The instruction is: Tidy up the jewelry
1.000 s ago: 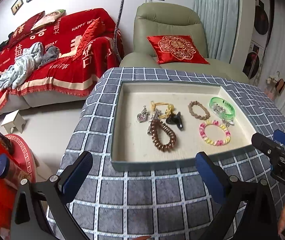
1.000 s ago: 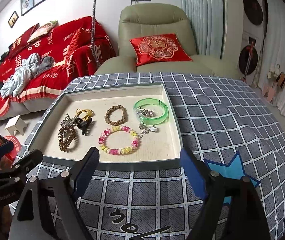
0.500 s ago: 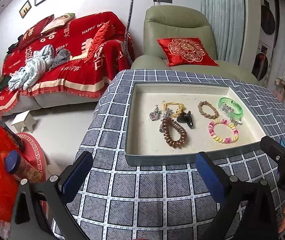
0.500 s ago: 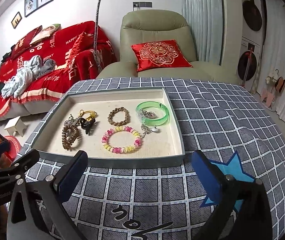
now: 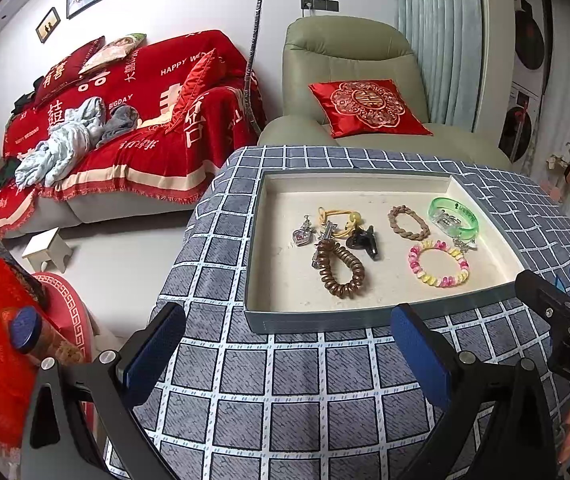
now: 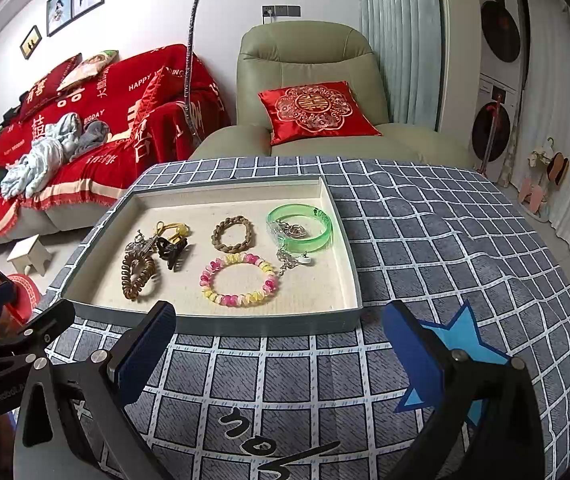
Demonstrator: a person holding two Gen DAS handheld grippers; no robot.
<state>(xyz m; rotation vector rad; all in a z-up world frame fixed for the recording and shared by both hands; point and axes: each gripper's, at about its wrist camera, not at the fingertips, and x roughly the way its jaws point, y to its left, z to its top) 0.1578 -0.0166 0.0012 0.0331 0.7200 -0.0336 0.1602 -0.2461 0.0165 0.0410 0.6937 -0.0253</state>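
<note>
Widened out since the earlier frame: right claw (image 6: 277, 354) now fully spread, empty, like left claw (image 5: 287, 350). Jewelry sitting in tray (image 6: 209, 326) mid-frame. Could snag tangled hair tie (image 6: 137, 274) with clip (image 6: 171, 250).

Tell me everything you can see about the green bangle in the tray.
The green bangle is a translucent, glossy ring that looks like plastic, with small dark lettering on its band. It lies flat in the tray, at its right side, beyond the pink and yellow bead bracelet. A silver chain lies across it and trails toward the bracelet.
</note>
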